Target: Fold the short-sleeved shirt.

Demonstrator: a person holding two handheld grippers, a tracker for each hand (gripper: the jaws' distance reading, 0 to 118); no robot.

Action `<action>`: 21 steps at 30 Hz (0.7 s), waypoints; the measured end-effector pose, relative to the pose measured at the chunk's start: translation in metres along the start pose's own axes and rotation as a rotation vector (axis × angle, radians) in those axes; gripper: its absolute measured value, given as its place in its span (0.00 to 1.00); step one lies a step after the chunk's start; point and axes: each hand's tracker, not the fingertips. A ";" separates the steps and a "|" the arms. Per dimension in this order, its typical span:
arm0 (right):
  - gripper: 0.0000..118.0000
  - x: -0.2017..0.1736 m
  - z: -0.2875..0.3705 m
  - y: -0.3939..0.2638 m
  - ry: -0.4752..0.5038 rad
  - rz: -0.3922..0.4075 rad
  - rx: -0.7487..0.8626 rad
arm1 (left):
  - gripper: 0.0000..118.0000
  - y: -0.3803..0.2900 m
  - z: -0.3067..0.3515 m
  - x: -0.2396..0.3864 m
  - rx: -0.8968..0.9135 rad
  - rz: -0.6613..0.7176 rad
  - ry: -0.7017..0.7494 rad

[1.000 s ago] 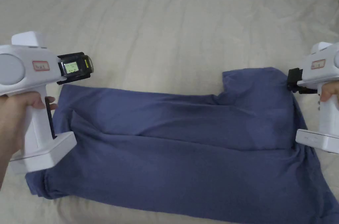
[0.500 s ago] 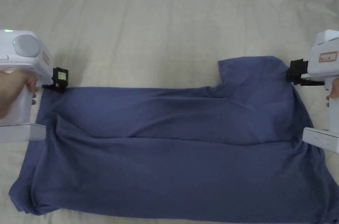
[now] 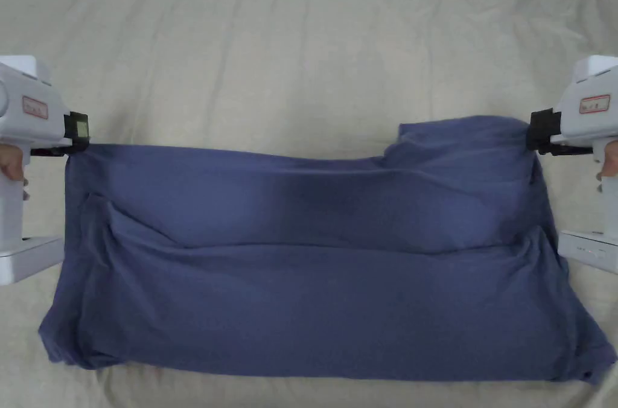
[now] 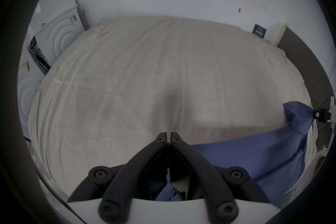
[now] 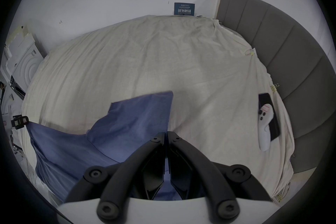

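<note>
We hold the left gripper (image 3: 77,136) at 9 o'clock, jaws pinched tight together on the shirt (image 3: 314,282) corner, our left hand (image 3: 12,163) wrapped round its grip. The right gripper (image 3: 539,133) sits opp. at 3 o'clock, jaws likewise clamped on fabric, right hand (image 3: 608,163) on the handle. Both approx. level.

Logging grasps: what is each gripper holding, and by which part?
Both hold the blue shirt: left gripper at its far-left corner, right gripper at its far-right corner.
</note>
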 end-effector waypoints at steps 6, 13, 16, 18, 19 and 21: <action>0.01 0.022 0.057 -0.026 0.007 0.000 0.064 | 0.00 -0.040 0.063 -0.021 0.057 0.030 -0.054; 0.01 0.040 0.102 -0.101 0.027 0.012 0.094 | 0.00 -0.112 0.098 -0.027 0.063 0.023 -0.074; 0.01 0.044 0.098 -0.139 0.012 0.016 0.055 | 0.00 -0.140 0.093 -0.028 0.027 0.021 -0.068; 0.01 0.048 0.089 -0.164 0.001 0.002 0.012 | 0.00 -0.157 0.088 -0.028 -0.006 0.014 -0.059; 0.01 0.050 0.082 -0.175 -0.002 -0.015 -0.016 | 0.00 -0.165 0.083 -0.027 -0.021 0.018 -0.055; 0.01 0.055 0.068 -0.199 -0.005 -0.057 -0.073 | 0.00 -0.179 0.073 -0.026 -0.061 0.014 -0.032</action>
